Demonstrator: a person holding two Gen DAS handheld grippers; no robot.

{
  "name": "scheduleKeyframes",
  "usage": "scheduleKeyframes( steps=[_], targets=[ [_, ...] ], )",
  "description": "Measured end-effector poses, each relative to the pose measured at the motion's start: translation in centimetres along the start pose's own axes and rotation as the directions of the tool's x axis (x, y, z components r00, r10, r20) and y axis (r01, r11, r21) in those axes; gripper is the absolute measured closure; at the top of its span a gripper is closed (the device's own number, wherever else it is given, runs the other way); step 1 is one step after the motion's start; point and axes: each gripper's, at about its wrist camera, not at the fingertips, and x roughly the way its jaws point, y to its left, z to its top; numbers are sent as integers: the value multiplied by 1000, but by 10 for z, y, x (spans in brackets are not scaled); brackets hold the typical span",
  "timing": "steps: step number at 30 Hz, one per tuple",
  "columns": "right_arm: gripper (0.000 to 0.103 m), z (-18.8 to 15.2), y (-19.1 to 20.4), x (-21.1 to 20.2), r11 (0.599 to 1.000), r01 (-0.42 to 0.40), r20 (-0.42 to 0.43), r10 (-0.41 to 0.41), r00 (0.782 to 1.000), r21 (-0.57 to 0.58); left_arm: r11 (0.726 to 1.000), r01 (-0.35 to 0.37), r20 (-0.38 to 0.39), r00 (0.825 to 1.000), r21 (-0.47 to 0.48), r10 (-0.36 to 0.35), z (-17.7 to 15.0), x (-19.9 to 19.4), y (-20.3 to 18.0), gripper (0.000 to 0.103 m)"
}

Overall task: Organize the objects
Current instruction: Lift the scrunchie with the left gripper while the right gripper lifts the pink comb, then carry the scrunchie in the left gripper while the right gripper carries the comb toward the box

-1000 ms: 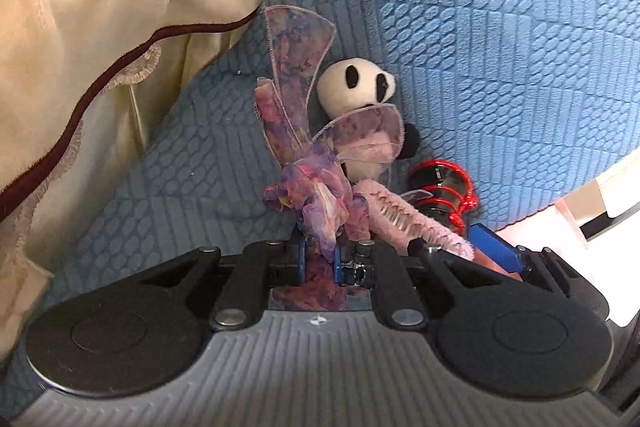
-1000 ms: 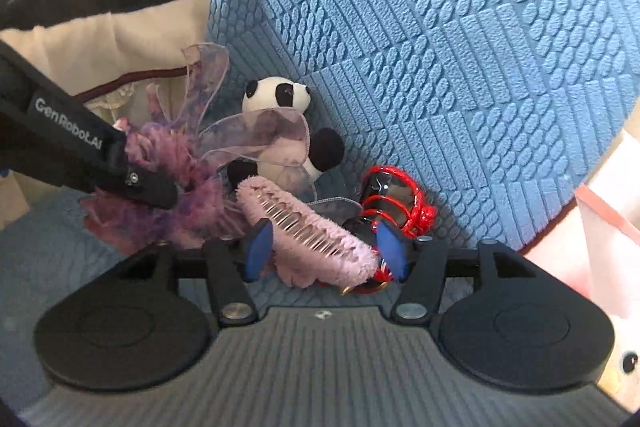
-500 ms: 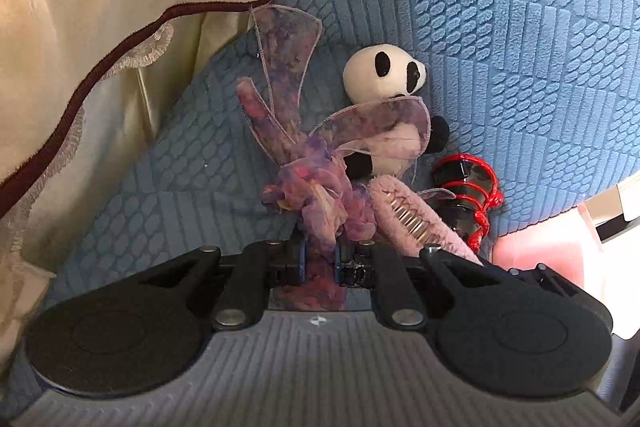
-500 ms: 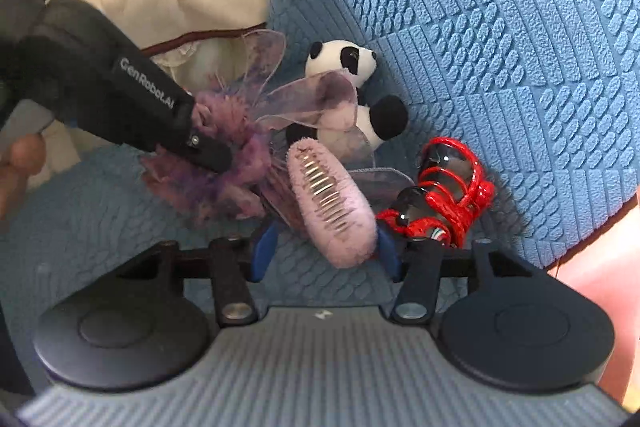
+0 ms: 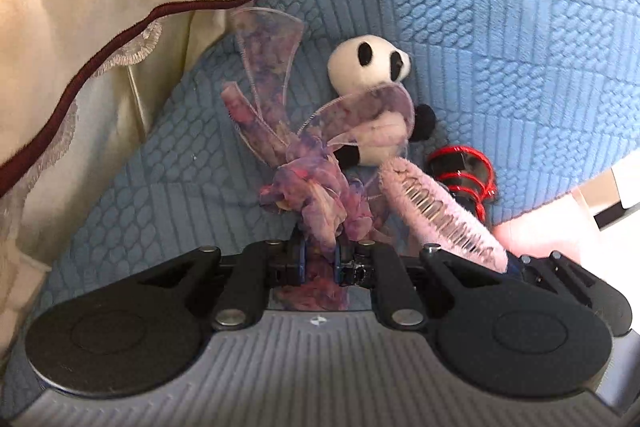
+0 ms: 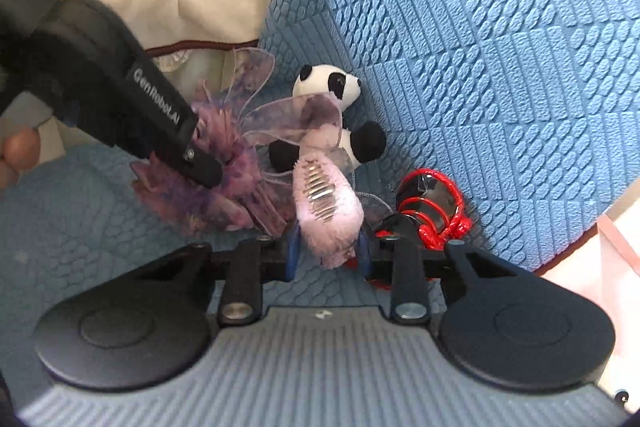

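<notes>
Since a second ago both tools have drawn back from the blue quilted cushion (image 6: 460,39), and the right gripper (image 6: 327,254), then spread around the fuzzy pink comb-toothed hair clip (image 6: 326,205), has pressed in onto it. That clip now stands nearly upright between the blue pads. The left gripper (image 5: 319,261) stays pinched on the gathered middle of the purple sheer ribbon hair bow (image 5: 316,183), whose loops fan up in front of the small black-and-white panda plush (image 5: 370,99). The panda and a black clip wound in red cord (image 6: 430,209) rest against the cushion's base. The step looks like lifting two hair accessories out for sorting; next, each needs carrying clear without snagging the ribbon. Both tools are angled forward, side by side.
</notes>
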Motion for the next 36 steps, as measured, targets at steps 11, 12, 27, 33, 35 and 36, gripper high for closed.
scheduleKeyframes(
  steps=[11,12,27,33,35,36],
  targets=[
    [92,-26,24,-50,1000,-3,-1,3,1000,-4,999,7,0,1000,31,-7,-42,-26,-2,88],
    [92,-28,25,-55,1000,-1,5,1,1000,-5,999,10,-1,1000,31,-10,-47,-30,-2,88],
    [90,-74,31,-102,997,22,-63,-18,998,68,997,34,-58,998,65,-30,-96,-50,-11,75],
    [72,-81,32,-104,994,33,-91,-23,996,109,998,-12,-65,998,54,16,-96,-44,-8,50],
    [60,-82,33,-102,992,49,-100,-38,994,116,998,-13,-69,997,56,16,-96,-42,-8,50],
    [56,-82,32,-100,992,55,-102,-43,994,117,998,-14,-71,997,57,18,-96,-41,-7,50]
  ],
)
